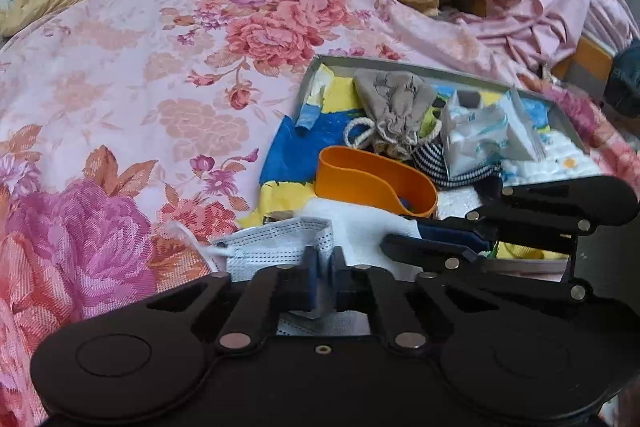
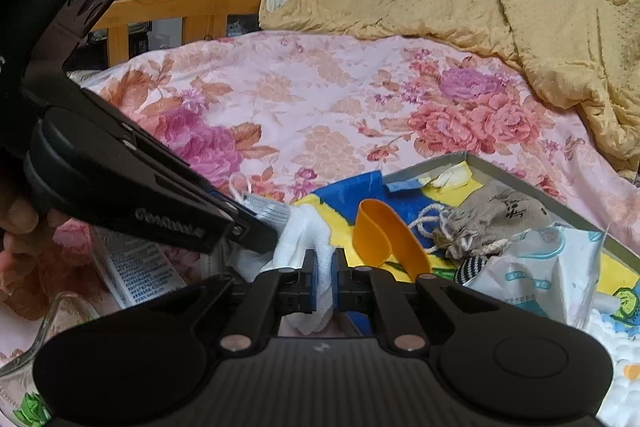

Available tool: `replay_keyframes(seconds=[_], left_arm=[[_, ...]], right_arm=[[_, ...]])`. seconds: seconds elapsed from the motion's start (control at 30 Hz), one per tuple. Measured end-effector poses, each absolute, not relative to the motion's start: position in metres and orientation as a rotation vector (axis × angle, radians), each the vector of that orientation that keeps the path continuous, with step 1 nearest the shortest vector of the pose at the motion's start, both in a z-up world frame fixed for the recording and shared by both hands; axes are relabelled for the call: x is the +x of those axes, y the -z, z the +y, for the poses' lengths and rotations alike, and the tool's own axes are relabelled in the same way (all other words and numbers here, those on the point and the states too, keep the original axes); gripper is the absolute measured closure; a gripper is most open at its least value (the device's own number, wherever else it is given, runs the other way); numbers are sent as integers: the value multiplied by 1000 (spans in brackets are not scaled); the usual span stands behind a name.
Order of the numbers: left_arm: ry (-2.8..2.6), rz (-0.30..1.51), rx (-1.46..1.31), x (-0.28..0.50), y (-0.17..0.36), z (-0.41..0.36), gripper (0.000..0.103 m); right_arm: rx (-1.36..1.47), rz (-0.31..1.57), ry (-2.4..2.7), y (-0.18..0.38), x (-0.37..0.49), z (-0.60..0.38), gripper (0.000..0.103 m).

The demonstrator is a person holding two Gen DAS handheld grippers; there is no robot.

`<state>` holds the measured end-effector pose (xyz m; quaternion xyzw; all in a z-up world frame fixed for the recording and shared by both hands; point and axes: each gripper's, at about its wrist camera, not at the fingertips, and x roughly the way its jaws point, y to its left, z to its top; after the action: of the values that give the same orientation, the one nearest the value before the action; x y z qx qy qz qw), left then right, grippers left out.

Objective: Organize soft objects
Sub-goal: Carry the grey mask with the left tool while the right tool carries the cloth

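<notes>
Low centre of the left view, the left gripper (image 1: 321, 281) has its jaws clamped on a limp, feather-light face mask (image 1: 276, 247). The right gripper (image 2: 323, 281) pinches a soft white cloth (image 2: 306, 239); both need a hem grip.

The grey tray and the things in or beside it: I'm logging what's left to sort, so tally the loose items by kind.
Face mask, pinched in the left gripper: 1
White cloth, pinched in the right gripper: 1
Beige drawstring pouch: 1
Orange plastic band: 1
Tissue pack: 1
Striped fabric item: 1
Total: 6
</notes>
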<state>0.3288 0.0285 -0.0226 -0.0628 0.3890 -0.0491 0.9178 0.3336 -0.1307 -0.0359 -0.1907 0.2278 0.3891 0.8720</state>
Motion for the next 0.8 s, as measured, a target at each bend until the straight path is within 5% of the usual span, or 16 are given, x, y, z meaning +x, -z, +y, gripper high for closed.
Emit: replay_keyframes(seconds=[0.8], left_arm=[[146,489,-143,334,-61,-4,103]], right_arm=[[-140,237,-522,-30,363,-212,97]])
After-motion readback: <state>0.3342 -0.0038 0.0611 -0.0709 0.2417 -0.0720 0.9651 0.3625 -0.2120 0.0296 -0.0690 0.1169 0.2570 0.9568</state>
